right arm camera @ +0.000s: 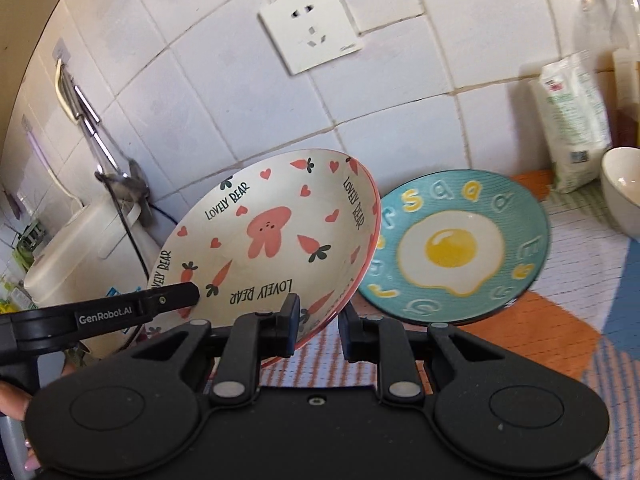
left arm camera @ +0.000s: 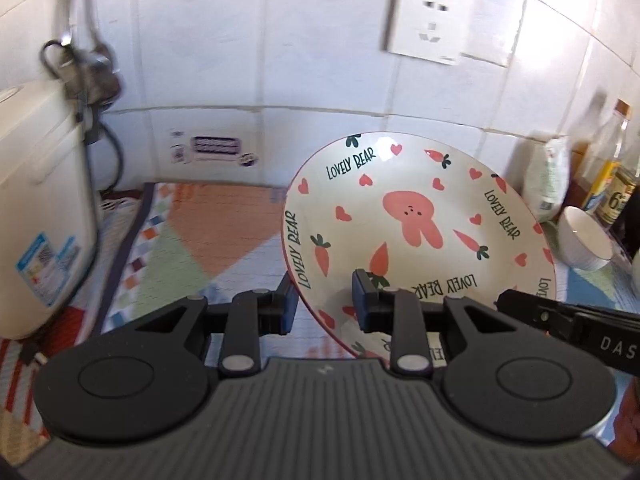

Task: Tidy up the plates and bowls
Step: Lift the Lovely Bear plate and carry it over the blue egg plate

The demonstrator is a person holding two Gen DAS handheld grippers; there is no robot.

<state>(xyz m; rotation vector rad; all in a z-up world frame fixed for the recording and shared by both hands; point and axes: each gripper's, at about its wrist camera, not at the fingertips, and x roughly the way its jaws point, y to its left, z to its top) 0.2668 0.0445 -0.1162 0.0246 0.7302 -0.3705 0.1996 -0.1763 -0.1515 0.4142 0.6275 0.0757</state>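
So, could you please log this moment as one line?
left gripper: shut on rabbit plate | right gripper: same plate, lifted, tilted | egg plate: on mat

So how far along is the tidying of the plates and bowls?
Nothing looks stacked yet. In hand: the bunny plate, tilted and off the cloth, its rim clamped by the left gripper and right gripper. Left: the egg plate lies flat on the cloth, and a white bowl stands apart.
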